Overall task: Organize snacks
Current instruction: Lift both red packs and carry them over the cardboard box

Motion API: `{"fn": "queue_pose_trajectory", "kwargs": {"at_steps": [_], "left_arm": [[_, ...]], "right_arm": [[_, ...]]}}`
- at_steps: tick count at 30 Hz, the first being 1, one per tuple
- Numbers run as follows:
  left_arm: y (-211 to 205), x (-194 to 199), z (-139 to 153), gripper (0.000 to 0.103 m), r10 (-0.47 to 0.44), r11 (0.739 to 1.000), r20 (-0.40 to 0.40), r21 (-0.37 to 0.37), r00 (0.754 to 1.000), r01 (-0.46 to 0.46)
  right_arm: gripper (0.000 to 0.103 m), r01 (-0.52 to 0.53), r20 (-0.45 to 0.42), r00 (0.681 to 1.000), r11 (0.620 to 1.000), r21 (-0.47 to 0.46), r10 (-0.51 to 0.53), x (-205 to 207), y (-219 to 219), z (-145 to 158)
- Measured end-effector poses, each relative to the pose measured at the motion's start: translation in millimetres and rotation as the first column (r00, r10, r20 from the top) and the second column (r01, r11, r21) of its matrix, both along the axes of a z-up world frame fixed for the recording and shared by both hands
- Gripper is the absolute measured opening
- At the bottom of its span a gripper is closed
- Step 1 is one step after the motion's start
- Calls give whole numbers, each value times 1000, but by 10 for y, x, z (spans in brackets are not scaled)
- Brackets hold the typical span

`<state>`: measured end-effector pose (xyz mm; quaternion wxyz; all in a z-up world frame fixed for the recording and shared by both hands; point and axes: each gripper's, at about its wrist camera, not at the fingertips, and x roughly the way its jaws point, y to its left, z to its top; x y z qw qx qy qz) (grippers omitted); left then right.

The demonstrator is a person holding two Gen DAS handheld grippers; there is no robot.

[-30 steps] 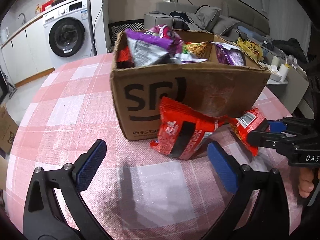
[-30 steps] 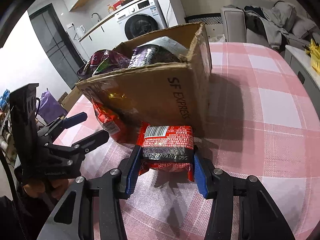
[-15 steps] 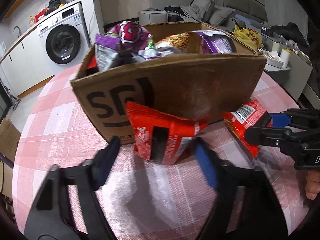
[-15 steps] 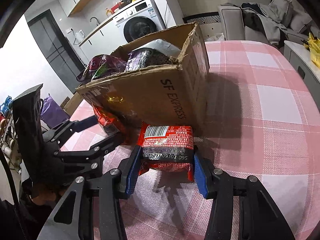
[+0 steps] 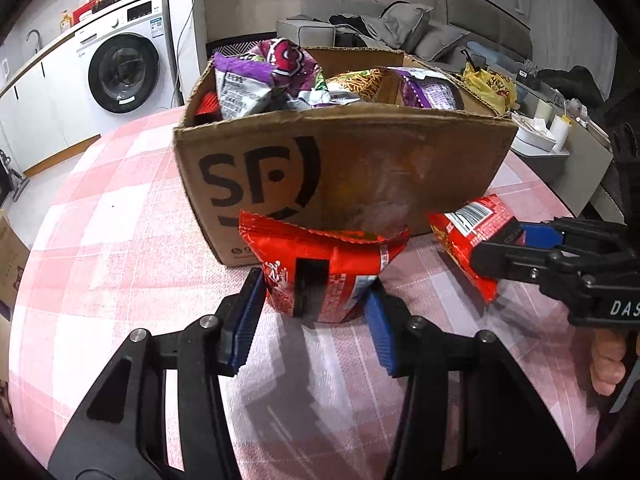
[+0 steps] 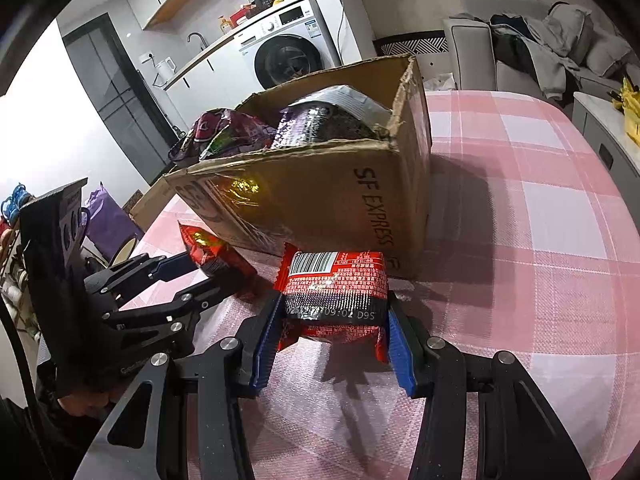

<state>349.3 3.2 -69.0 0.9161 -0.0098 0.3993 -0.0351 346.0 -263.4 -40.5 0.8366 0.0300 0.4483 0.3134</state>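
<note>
Red snack packets number two, both against the cardboard box (image 5: 360,184): the left packet (image 5: 324,272), top edge boxward, inside the closing left gripper (image 5: 316,320); the right packet (image 6: 334,292), barcode boxward, clamped by the right gripper (image 6: 332,344).

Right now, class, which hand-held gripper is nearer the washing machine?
Left. The left hand-held gripper sits on the washing machine side of the box; the right hand-held gripper works at the box's far corner.
</note>
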Motion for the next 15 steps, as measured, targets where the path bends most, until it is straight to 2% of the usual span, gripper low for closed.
{"fn": "queue_pose_trajectory", "kwargs": {"at_steps": [7,15], "left_arm": [[150,-204,38,46,4,1000,10,-28,1000,-3],[262,-425,277,46,7,1000,47,-12,999,-7]], "right_arm": [[49,-17,24,1000,1000,15,17,-79,47,104],[49,-23,57,998,999,34,21,-140,52,282]]}}
